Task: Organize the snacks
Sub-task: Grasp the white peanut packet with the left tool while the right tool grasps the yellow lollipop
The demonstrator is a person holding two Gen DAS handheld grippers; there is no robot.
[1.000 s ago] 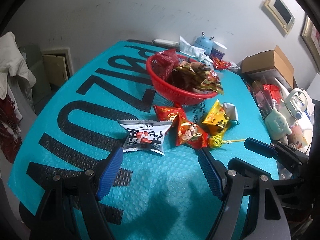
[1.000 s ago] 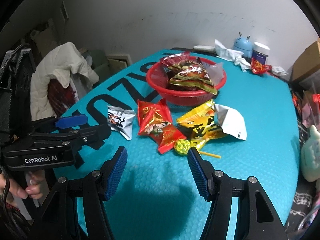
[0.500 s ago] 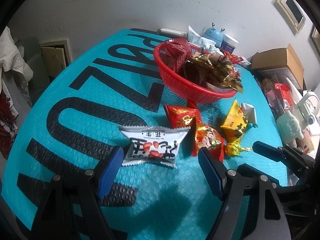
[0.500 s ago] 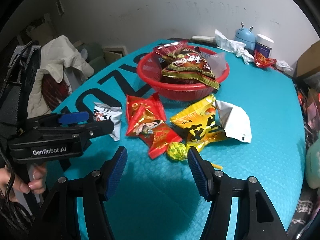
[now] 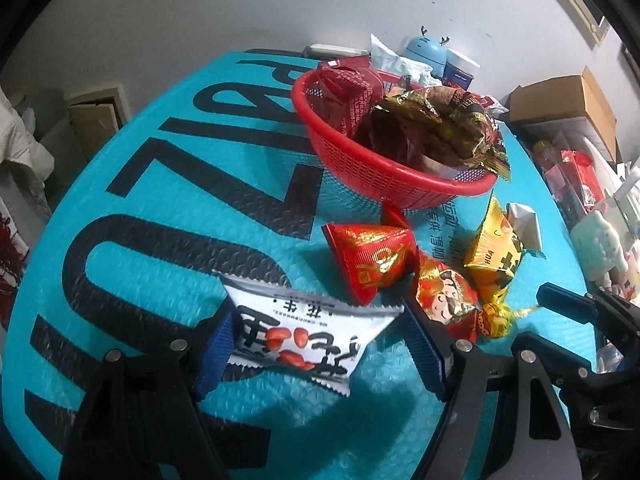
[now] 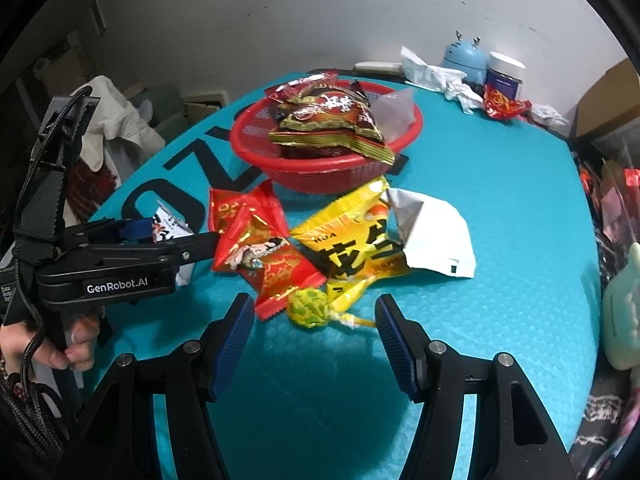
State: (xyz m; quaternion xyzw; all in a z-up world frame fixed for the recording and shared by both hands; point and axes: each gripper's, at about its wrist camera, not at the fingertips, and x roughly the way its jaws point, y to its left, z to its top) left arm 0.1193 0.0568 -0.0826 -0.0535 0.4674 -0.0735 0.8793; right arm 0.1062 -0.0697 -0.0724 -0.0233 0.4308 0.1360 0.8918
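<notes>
A red basket (image 5: pixel 360 160) holding several snack packs stands on the teal table; it also shows in the right wrist view (image 6: pixel 320 176). In front of it lie a white peanut packet (image 5: pixel 304 340), two red packets (image 5: pixel 372 256) (image 6: pixel 256 252), a yellow packet (image 6: pixel 360 248) and a green lollipop (image 6: pixel 310 308). My left gripper (image 5: pixel 320 354) is open with its jaws on either side of the white packet. My right gripper (image 6: pixel 316 340) is open, its jaws on either side of the lollipop, just short of it.
A blue gadget (image 6: pixel 464 58), a jar (image 6: pixel 506 74) and crumpled paper (image 6: pixel 436 76) stand at the table's far edge. A cardboard box (image 5: pixel 560 104) and cluttered items lie to the right. A chair with clothes (image 6: pixel 108 128) stands left of the table.
Both grippers have moved forward and down. The left one now has the white packet between its open jaws; the right one has come up to the lollipop.
</notes>
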